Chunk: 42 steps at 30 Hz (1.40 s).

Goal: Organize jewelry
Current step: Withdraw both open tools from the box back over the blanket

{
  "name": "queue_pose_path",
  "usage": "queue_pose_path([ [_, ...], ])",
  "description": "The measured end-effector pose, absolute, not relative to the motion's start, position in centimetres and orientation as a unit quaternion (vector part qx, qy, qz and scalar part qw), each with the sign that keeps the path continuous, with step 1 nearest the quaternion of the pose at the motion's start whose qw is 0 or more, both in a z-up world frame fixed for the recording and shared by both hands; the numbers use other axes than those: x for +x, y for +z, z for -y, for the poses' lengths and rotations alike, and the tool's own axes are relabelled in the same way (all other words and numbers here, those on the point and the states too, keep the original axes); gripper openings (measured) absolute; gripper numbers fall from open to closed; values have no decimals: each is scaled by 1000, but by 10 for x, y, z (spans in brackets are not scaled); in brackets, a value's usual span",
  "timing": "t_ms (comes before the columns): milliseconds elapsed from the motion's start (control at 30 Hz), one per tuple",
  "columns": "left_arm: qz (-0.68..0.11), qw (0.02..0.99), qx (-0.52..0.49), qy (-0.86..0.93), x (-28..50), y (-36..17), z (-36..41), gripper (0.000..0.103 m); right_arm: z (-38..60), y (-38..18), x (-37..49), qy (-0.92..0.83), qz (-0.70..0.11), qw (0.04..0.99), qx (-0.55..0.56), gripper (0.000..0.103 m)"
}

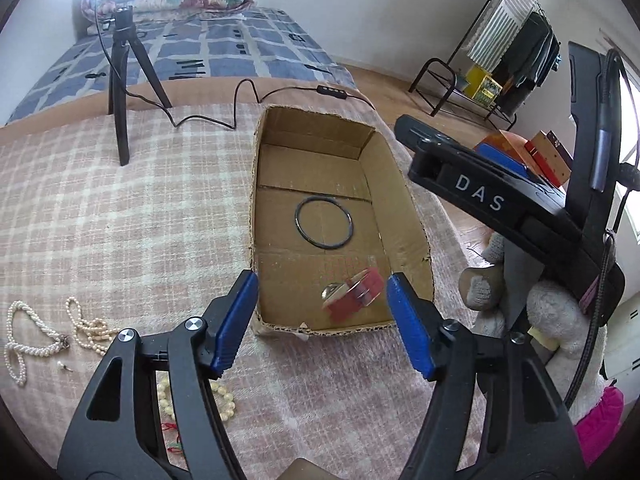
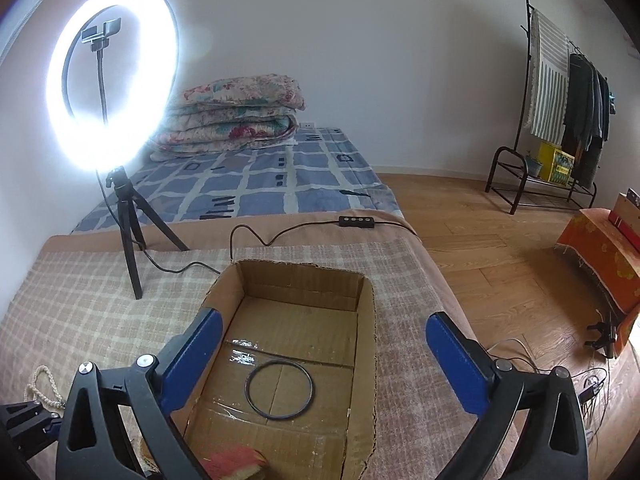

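An open cardboard box (image 1: 404, 184) (image 2: 366, 320) lies on the checked blanket. A thin dark bangle (image 1: 296, 220) (image 2: 246, 388) lies flat on its floor. A small red packet (image 1: 352, 300) (image 2: 232, 462) with a shiny piece on it, blurred, is at the box's near end. My left gripper (image 1: 320, 284) hangs open over that end, and its blue pads do not touch the packet. My right gripper (image 2: 324, 318) is wide open above the box with nothing in it. A white pearl necklace (image 1: 16, 344), a cream bead strand (image 1: 90, 328) and a bead bracelet (image 1: 224, 396) lie on the blanket to the left.
A lit ring light on a black tripod (image 1: 120, 80) (image 2: 128, 240) stands beyond the box, its cable (image 1: 240, 92) trailing across the blanket. A plush toy (image 1: 556, 312) sits at the right edge. Beyond are a bed with folded quilts (image 2: 240, 108), a wooden floor and a clothes rack (image 2: 560, 120).
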<state>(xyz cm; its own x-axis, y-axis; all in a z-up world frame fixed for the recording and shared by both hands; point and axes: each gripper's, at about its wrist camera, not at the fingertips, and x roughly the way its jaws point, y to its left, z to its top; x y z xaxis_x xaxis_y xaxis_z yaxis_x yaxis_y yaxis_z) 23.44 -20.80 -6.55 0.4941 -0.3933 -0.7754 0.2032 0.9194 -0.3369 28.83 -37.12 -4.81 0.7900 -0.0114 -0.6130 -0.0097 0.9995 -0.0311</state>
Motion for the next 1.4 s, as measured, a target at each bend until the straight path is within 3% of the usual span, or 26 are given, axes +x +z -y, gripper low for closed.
queue_pose_path([
  [567,-435,885,-98,-133,192,-33,162,69,389,-12,232,-23,-291,956,24,103],
  [1400,-387,916,-95,-47,147,-14,4,69,305,20,135,73,-232,970,-20,103],
])
